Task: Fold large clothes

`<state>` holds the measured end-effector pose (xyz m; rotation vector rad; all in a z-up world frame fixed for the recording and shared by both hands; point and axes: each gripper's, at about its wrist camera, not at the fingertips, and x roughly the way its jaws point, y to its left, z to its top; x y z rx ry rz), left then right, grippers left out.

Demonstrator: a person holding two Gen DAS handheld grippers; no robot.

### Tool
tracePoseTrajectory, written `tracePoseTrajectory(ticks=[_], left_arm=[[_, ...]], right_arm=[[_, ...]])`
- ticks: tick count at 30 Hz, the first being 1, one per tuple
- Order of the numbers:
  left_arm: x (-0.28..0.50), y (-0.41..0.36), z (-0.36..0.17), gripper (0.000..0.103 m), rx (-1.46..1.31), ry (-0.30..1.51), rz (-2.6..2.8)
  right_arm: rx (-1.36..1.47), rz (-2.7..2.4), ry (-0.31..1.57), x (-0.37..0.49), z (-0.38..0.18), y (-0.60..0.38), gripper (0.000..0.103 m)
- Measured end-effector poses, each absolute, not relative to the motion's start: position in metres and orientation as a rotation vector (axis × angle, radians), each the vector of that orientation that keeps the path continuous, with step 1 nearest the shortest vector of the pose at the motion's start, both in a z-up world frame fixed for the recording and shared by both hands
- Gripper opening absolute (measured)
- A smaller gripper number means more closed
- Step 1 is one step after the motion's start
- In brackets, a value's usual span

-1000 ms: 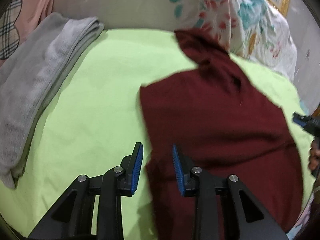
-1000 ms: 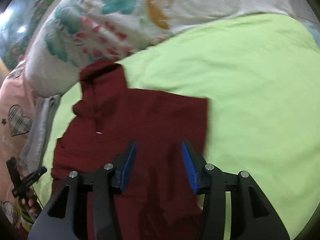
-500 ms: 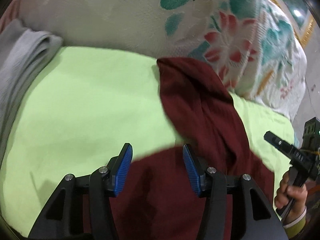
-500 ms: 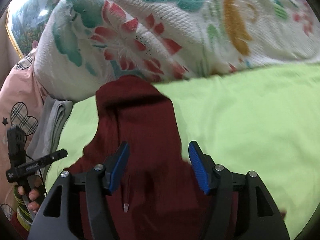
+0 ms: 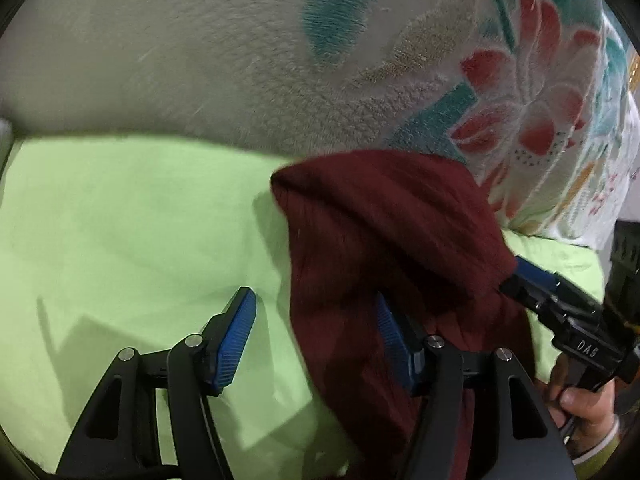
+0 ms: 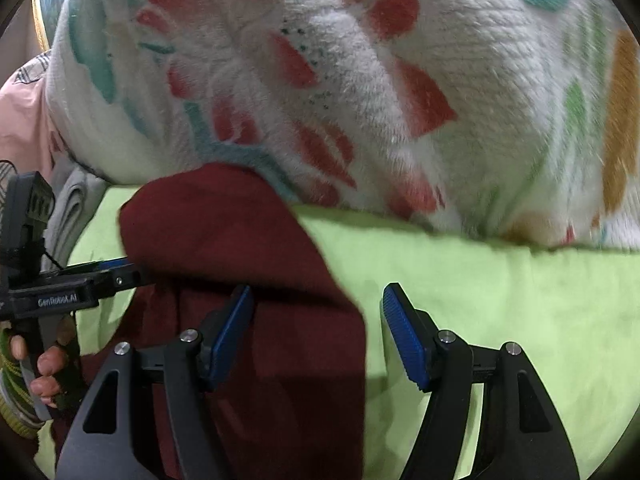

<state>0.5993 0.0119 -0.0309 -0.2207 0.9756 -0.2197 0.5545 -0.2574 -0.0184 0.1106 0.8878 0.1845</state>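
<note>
A dark red garment (image 5: 380, 232) lies on the light green sheet (image 5: 120, 220), its narrow far end against a floral blanket. My left gripper (image 5: 316, 340) hangs over the garment's left edge. That edge runs between its blue pads (image 5: 236, 336) without being pressed, and the jaws are opening. My right gripper (image 6: 318, 340) straddles the right edge of the garment (image 6: 240, 240). Its left pad (image 6: 232, 332) is above the cloth and its right one above the sheet (image 6: 480, 280). These jaws are closing with no grip. Each view shows the other gripper at its side, held by a hand.
A thick white floral blanket (image 5: 400, 60) (image 6: 400, 80) rises right behind the garment and fills the far side. A folded grey cloth (image 6: 76, 208) and a pink fabric (image 6: 24, 120) lie at the far left. Green sheet stretches to the left and right of the garment.
Both grippers have travelled forward along the red garment from its wide body to its narrow far end by the blanket. Both jaws stand wider than a second ago. The grey pile left the left view.
</note>
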Motion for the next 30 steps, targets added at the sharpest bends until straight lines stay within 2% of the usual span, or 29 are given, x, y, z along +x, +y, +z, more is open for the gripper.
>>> tracePoseTrajectory(ticks=[1,2,3,4,11,20,25,30], left_arm=[[0.603,0.008,-0.030,0.058,-0.208,0.968,-0.217],[0.606,0.005,-0.029,0.041,-0.189,0.958,-0.211],[0.608,0.002,-0.027,0.027,-0.174,0.953,-0.217],[0.609,0.000,-0.027,0.005,-0.174,0.957,-0.224],[0.578,0.001,0.004,0.001,-0.120,0.840,-0.249],[0.466,-0.020,0.057,0.001,-0.046,0.676,-0.372],[0.386,-0.023,0.055,0.001,-0.018,0.642,-0.404],[0.328,-0.019,0.025,0.001,0.025,0.669,-0.385]], right_arm=[[0.120,0.188,0.885,0.559,-0.019,-0.259,0.029],[0.143,0.201,0.900,0.564,-0.020,-0.262,0.012],[0.159,0.207,0.907,0.567,-0.021,-0.264,0.004],[0.159,0.197,0.889,0.565,-0.017,-0.266,0.003],[0.255,0.157,0.750,0.524,0.025,-0.309,0.003],[0.239,0.198,0.662,0.418,0.075,-0.324,0.003],[0.190,0.237,0.658,0.342,0.074,-0.313,0.003],[0.146,0.227,0.709,0.278,0.042,-0.296,0.003]])
